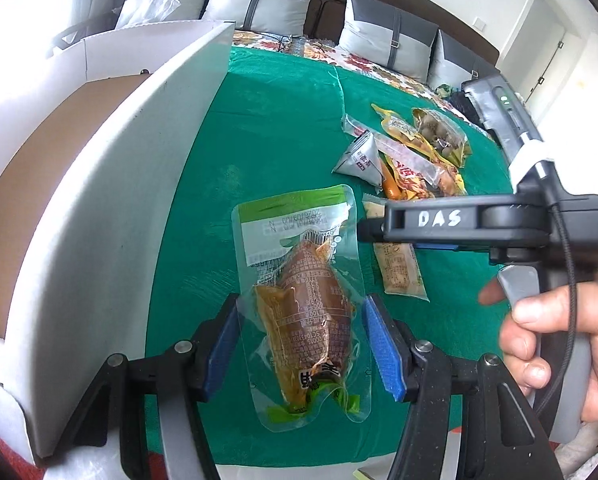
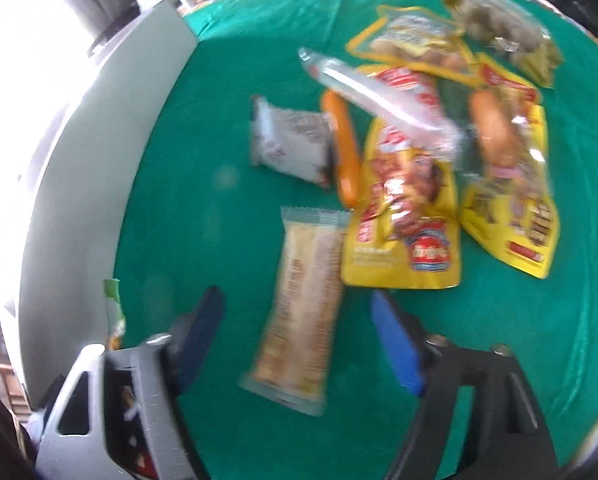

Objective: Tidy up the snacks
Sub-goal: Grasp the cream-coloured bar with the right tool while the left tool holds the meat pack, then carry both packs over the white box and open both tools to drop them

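I am working over a green cloth on a bed, grey pillows lining the headboard. A white cardboard box is standing along my left. My left gripper is closing its blue pads on a clear vacuum pouch. My right gripper is gaping wide around a beige bar wrapper, beside the heaped yellow snack packets.

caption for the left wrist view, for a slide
Left gripper grips a clear vacuum pouch over the green cloth, beside a white box.
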### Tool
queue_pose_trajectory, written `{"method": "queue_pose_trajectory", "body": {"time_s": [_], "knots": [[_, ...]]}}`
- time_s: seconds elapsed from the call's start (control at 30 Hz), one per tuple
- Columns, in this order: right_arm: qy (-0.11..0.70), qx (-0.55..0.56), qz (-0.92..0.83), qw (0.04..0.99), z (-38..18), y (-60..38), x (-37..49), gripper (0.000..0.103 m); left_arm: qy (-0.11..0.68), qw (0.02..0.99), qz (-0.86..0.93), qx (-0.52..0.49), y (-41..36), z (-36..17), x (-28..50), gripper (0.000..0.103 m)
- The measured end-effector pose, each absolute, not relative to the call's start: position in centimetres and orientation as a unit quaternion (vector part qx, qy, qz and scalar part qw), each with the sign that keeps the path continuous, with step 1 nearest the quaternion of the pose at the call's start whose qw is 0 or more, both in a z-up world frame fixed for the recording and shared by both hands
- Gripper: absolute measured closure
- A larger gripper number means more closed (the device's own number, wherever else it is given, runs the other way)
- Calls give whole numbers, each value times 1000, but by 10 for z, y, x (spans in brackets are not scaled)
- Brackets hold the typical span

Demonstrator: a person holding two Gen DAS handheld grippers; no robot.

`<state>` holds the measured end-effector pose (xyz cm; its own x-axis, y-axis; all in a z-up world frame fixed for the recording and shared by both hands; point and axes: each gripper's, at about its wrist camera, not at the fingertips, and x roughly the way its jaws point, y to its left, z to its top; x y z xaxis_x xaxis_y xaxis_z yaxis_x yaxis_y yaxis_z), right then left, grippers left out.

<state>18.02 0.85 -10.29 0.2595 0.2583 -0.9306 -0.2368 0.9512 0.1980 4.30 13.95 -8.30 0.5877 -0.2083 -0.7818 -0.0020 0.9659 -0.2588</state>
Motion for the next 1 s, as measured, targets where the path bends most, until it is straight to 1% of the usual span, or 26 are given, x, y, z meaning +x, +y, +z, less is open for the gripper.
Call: {"method": "queue_pose_trajectory", "body": {"time_s": [0.03, 0.07, 0.13, 0.2, 0.3, 0.37, 0.53, 0.6, 0.67, 0.73, 0.77, 0.8, 0.83, 0.87, 0.9, 0.97, 1.0], "knots": [[586, -9, 153, 795, -101, 11, 180, 62, 448, 884, -61, -117, 139, -82, 43, 43], [588, -22, 152, 794, -102, 11, 179, 81, 447, 885, -64, -117, 139, -81, 43, 43], [593, -14, 154, 790, -99, -1, 177, 85, 444, 885, -70, -118, 139, -78, 41, 43], [592, 10, 162, 789, -90, -18, 172, 87, 443, 884, -78, -123, 138, -75, 39, 43], [588, 30, 175, 789, -72, -40, 167, 87, 436, 882, -104, -147, 139, -61, 34, 43], [579, 33, 186, 793, -60, -44, 163, 89, 424, 885, -111, -157, 141, -48, 31, 43], [558, 26, 215, 801, -33, -37, 167, 89, 403, 896, -87, -167, 165, -22, 25, 43], [565, 2, 206, 799, -47, -34, 169, 89, 401, 898, -76, -165, 171, -19, 19, 43], [590, -24, 192, 784, -71, -31, 176, 89, 404, 896, -73, -168, 174, -21, 14, 43], [605, -52, 181, 774, -96, -32, 163, 89, 407, 895, -72, -164, 173, -23, 10, 43], [610, -54, 186, 768, -103, -31, 161, 85, 408, 896, -72, -161, 171, -23, 9, 43], [613, -54, 187, 766, -105, -30, 160, 77, 408, 896, -72, -158, 170, -23, 9, 43], [614, -53, 189, 765, -106, -29, 160, 65, 408, 897, -72, -157, 170, -22, 8, 43], [612, -52, 193, 765, -106, -27, 160, 56, 407, 897, -72, -156, 170, -22, 9, 43], [606, -56, 198, 768, -105, -24, 160, 44, 407, 897, -73, -156, 169, -22, 9, 43], [605, -99, 195, 766, -109, -12, 161, 48, 408, 896, -76, -157, 168, -22, 11, 43], [605, -135, 188, 762, -116, -3, 162, 66, 408, 896, -77, -158, 168, -21, 11, 43]]}}
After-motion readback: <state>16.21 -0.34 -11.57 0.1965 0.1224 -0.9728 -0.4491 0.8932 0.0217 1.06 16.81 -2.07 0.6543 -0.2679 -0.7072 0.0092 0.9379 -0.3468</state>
